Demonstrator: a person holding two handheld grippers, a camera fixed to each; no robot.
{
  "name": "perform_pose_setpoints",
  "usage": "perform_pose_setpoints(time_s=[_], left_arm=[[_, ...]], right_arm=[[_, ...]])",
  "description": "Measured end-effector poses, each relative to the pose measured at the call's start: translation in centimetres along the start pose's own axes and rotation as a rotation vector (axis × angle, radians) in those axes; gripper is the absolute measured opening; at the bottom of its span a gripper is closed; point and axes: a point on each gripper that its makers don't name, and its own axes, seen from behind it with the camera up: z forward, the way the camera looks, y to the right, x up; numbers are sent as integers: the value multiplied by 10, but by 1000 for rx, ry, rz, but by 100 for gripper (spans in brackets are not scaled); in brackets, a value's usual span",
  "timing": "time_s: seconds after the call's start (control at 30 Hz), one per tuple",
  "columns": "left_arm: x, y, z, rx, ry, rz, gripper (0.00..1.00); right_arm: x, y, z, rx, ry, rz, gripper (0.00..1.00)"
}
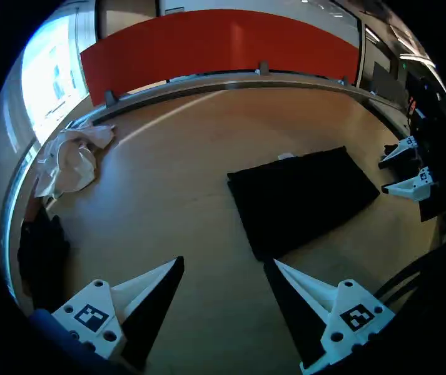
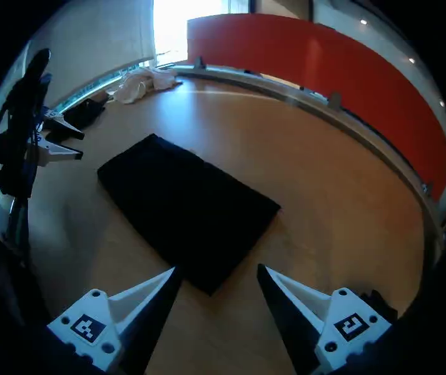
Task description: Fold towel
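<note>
A black towel (image 1: 301,197) lies flat on the wooden table (image 1: 179,187) as a folded rectangle; the right gripper view has the same towel (image 2: 188,209) just ahead of the fingers. My left gripper (image 1: 224,267) hovers open over bare wood, to the left of the towel's near corner, holding nothing. My right gripper (image 2: 217,275) is open and empty above the towel's near corner. Farther off, the right gripper (image 1: 404,169) appears beyond the towel's right edge, and the left gripper (image 2: 60,140) shows at the left.
A crumpled white cloth (image 1: 69,159) lies at the table's far left edge, seen also as a white cloth (image 2: 141,82) near the window. A dark bundle (image 1: 41,250) sits beside it. A red partition (image 1: 223,44) runs along the table's far edge.
</note>
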Motion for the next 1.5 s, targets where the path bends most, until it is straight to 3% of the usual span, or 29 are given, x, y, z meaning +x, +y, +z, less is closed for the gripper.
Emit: perform_pose_setpoints(time_s=[0.2,0.47,0.6,0.73,0.93,1.27,1.5], left_arm=[[-12,-4,-12,20,-5,-27,95],[-27,-11,-25,39,-14,-49,95],[-30,-13,-30,46,-15,-54,95],[-33,-15,-32,49,-16,-60,95],[-37,-17,-35,51,-19,-60,95],[-39,-20,-38,52,-21,-59,95],[-41,-23,-40,56,-24,-54,95]], right_arm=[[-13,-4,-1,32,-43,-45,81],[-25,-5,0,54,-86,-81,58],[-28,-6,2,63,-101,-88,56],[-29,-5,4,61,-110,-94,56],[-32,-7,8,66,-122,-97,32],[-31,-9,11,68,-127,-106,9],[-29,-10,10,71,-124,-98,4]])
